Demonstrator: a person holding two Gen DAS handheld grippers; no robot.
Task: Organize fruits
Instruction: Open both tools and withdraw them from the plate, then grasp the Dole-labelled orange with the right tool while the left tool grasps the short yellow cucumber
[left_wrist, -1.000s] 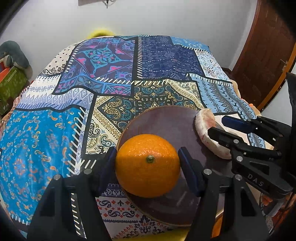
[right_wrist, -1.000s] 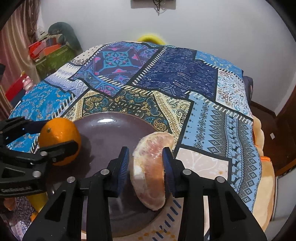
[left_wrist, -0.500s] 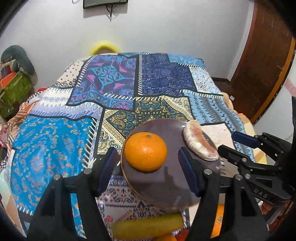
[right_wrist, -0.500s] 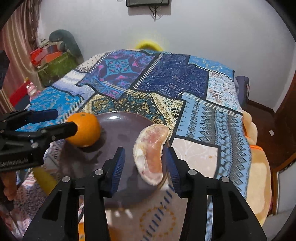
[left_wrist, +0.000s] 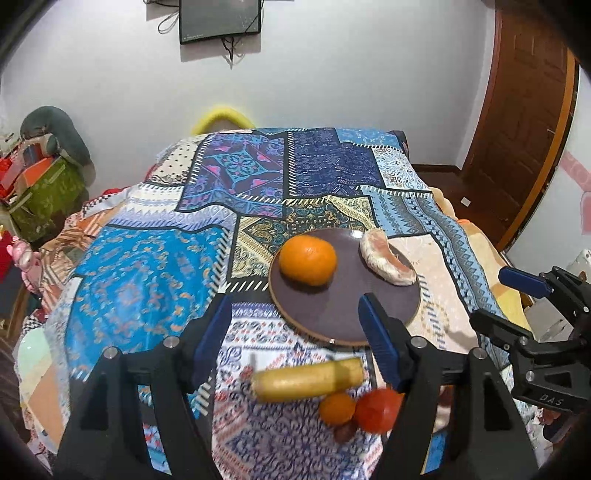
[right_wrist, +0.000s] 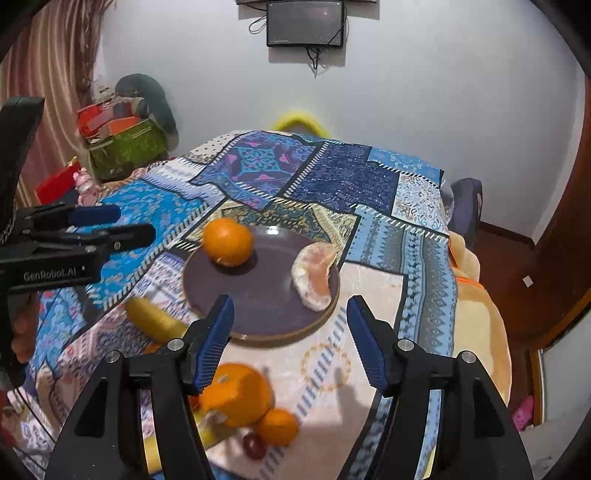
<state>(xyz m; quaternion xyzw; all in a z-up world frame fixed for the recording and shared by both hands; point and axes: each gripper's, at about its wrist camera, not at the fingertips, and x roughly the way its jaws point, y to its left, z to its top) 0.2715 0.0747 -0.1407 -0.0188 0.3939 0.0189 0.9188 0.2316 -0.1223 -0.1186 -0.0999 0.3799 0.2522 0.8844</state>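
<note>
A dark round plate (left_wrist: 347, 317) (right_wrist: 266, 306) lies on the patchwork bedspread. On it sit an orange (left_wrist: 307, 260) (right_wrist: 228, 242) at the left and a peeled pomelo segment (left_wrist: 386, 256) (right_wrist: 314, 275) at the right. My left gripper (left_wrist: 297, 338) is open and empty, raised above the plate's near edge. My right gripper (right_wrist: 290, 334) is open and empty, also above and behind the plate. Near me lie a banana (left_wrist: 308, 378) (right_wrist: 155, 321), a small orange (left_wrist: 336, 408) (right_wrist: 277, 426), a red fruit (left_wrist: 378, 410), a large orange (right_wrist: 236, 393) and a small dark fruit (right_wrist: 254, 446).
The patchwork bedspread (left_wrist: 155, 266) covers the bed up to the white wall. A green box with clutter (right_wrist: 125, 147) stands at the far left. A wooden door (left_wrist: 524, 122) is at the right. The right gripper shows in the left wrist view (left_wrist: 495, 299).
Both grippers let go of their fruit, opened and pulled back and up from the plate. The orange and pomelo segment stay on the plate. The loose fruit near me came into view.
</note>
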